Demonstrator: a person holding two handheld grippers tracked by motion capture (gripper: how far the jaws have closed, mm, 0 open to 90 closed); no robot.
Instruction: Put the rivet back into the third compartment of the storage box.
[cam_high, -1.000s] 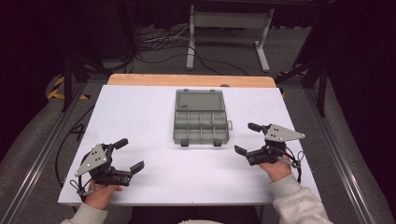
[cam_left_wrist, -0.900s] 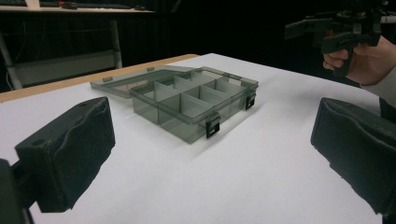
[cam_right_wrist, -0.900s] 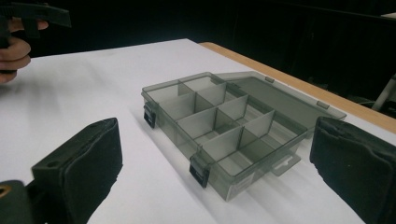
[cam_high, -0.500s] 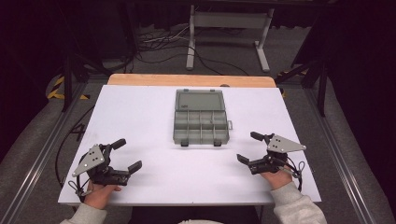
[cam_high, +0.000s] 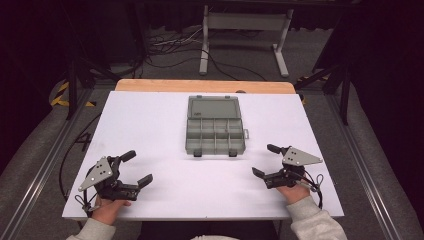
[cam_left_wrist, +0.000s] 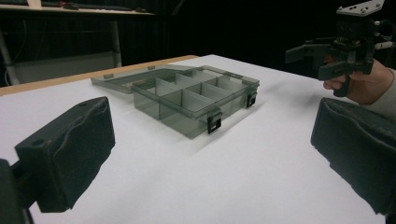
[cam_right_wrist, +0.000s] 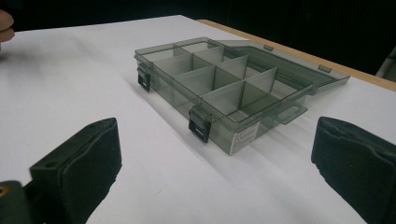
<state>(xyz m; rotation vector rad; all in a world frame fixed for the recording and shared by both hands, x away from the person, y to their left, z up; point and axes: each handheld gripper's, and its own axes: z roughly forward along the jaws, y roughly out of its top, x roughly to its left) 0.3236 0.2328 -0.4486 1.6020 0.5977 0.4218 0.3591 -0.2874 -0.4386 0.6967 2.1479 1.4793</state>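
A smoky grey compartment box (cam_high: 215, 134) lies at the middle of the white table (cam_high: 150, 120), its lid folded flat toward the far edge. Its several divided cells look empty in the left gripper view (cam_left_wrist: 191, 100) and the right gripper view (cam_right_wrist: 224, 88). My left gripper (cam_high: 137, 168) rests open near the front left corner, nothing between its pads (cam_left_wrist: 70, 149). My right gripper (cam_high: 266, 160) stands open at the front right, just right of the box's front corner. Its pads (cam_right_wrist: 79, 163) are wide apart and empty.
A wooden strip (cam_high: 205, 86) runs along the table's far edge. Beyond it are a metal stand (cam_high: 245, 22) and cables (cam_high: 170, 42) on the floor. Metal rails (cam_high: 35, 170) flank the table on both sides.
My right gripper has drawn back toward the front edge of the table and a little lower. The left gripper has barely shifted. Both stay open.
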